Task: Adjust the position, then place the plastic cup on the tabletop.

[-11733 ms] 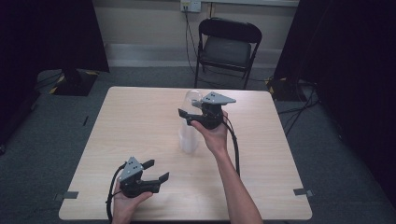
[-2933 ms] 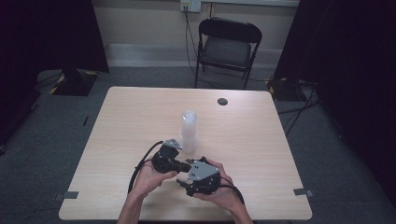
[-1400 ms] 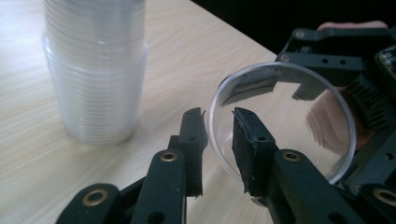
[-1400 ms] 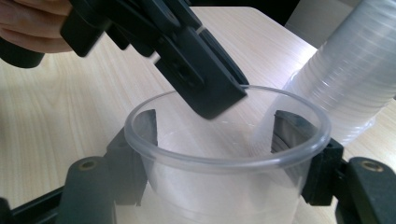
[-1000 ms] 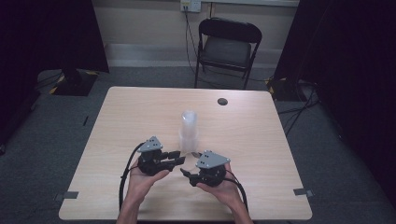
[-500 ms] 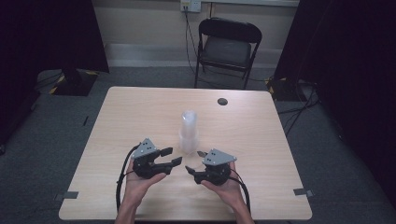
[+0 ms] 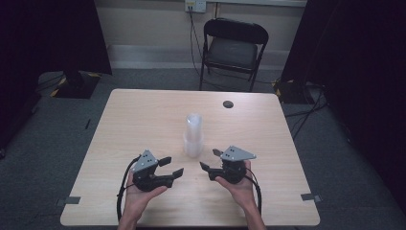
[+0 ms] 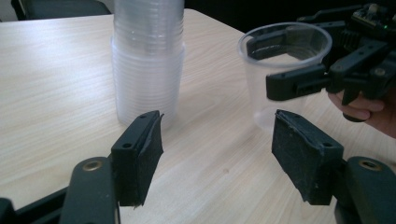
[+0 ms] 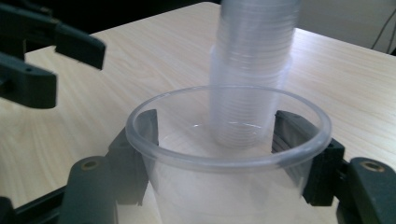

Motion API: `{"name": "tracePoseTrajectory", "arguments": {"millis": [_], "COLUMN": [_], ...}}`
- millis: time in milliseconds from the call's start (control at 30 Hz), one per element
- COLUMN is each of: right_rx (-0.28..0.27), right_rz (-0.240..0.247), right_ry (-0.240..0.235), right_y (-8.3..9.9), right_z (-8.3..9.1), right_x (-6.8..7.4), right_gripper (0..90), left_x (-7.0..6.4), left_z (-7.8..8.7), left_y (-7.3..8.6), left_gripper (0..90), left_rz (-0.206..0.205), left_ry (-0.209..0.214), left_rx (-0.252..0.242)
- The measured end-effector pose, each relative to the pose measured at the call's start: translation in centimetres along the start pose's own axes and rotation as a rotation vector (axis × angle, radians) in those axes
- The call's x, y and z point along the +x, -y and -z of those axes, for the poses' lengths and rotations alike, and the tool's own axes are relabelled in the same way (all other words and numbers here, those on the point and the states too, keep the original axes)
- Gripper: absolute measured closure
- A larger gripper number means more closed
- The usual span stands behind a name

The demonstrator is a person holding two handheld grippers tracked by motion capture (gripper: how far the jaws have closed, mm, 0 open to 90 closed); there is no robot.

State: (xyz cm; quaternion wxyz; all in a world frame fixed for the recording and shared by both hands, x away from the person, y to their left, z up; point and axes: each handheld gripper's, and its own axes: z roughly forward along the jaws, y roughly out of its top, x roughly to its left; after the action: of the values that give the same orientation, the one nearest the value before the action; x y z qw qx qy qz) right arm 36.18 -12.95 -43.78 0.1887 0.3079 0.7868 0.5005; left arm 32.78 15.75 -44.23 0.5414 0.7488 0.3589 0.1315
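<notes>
While the right tongs [image 7: 207,160] grip a single clear plastic cup [image 9: 229,158] just under its rim, one jaw on each side of its wall, the cup stands upright over the bench [image 7: 143,120], and whether its base touches the wood cannot be told. In the left gripper view the same cup [image 8: 285,74] shows beside the stack of clear cups [image 8: 147,60], near it but apart. That stack [image 7: 194,135] stands upright near the middle of the bench, just beyond both hands. The left tongs [image 7: 171,166] hold nothing, their jaws spread wide and pointed toward the stack and the right tongs. Both are held low over the near part of the bench, facing each other, close but not touching. A small dark disc [image 7: 228,104] lies near the far edge, well apart from the stack, and a black folding chair [image 7: 233,45] stands behind the bench.
</notes>
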Motion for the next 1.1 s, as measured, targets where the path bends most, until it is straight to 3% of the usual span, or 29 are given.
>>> {"name": "tracePoseTrajectory", "arguments": {"millis": [333,733,1100], "right_rx": [-0.01,-0.032,-0.047], "right_rz": [-0.045,-0.077,-0.101], "right_ry": [0.042,0.101,0.128], "right_y": [-0.2,-1.2,-2.2], "right_z": [0.4,0.5,0.0], "right_x": [-1.8,-3.8,-5.1], "right_gripper": [31.7,31.7,31.7], "left_x": [0.2,0.0,0.1], "left_z": [0.2,0.1,0.3], "left_y": [0.8,1.3,1.5], "left_gripper": [30.1,28.9,25.6], "left_rz": [0.025,0.02,0.017], "left_ry": [-0.017,-0.015,-0.03], "left_rx": [0.0,0.01,0.017]}}
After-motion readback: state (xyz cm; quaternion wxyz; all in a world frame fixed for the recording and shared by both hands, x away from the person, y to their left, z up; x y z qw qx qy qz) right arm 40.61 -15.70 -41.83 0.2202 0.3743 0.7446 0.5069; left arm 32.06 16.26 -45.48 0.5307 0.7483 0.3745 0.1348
